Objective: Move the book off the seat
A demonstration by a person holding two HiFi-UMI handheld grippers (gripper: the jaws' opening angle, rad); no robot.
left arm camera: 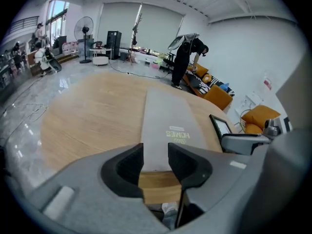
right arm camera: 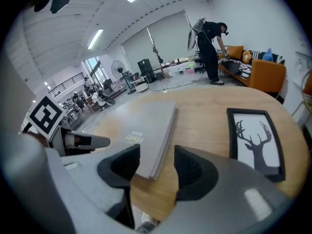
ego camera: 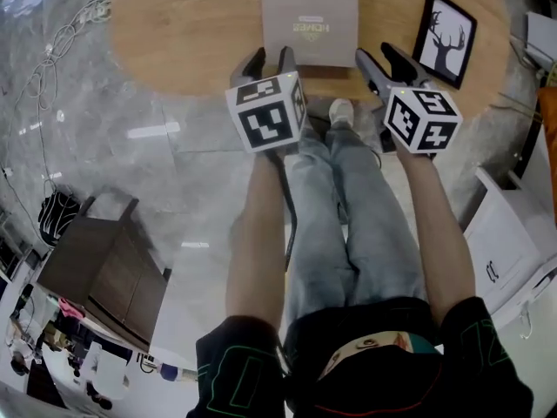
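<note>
The grey book [ego camera: 309,11] lies flat on the round wooden tabletop [ego camera: 191,33], by its near edge. The left tongs [ego camera: 270,57] and right tongs [ego camera: 381,56] hover released beside its near corners, grasping nothing. A framed deer picture [ego camera: 446,37] lies to its right.

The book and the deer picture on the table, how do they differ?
The book is plain grey with small lettering; the picture shows a black deer on white in a black frame. The book looks bigger than the picture. In the head view the book lies straight, the picture turned at an angle. Both lie flat on the wooden table.
</note>
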